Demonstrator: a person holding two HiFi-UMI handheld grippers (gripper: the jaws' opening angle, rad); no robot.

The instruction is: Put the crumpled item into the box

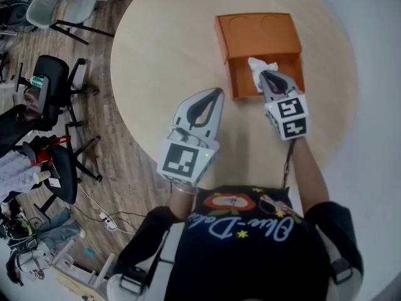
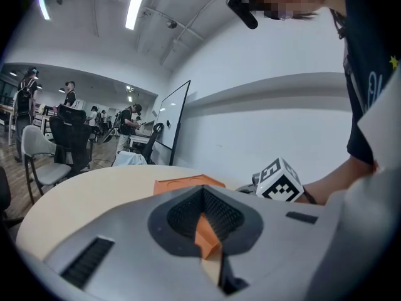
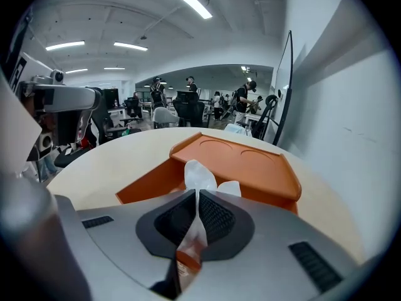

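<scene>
An orange box [image 1: 240, 75] lies open on the round table [image 1: 163, 55], its lid [image 1: 257, 33] folded back on the far side. My right gripper [image 1: 265, 76] is shut on a crumpled white item [image 1: 257, 66] and holds it over the box's open tray. In the right gripper view the crumpled item [image 3: 200, 175] sticks up between the jaws of the right gripper [image 3: 197, 196], with the box [image 3: 250, 165] just beyond. My left gripper [image 1: 217, 93] hovers shut and holds nothing, near the box's front left corner. From the left gripper [image 2: 202, 196], the box [image 2: 185, 184] shows ahead.
Black office chairs [image 1: 50, 86] and clutter stand on the wooden floor left of the table. The table's edge curves close to me. In the right gripper view, people [image 3: 188, 89] and a whiteboard [image 3: 282, 86] are in the distance.
</scene>
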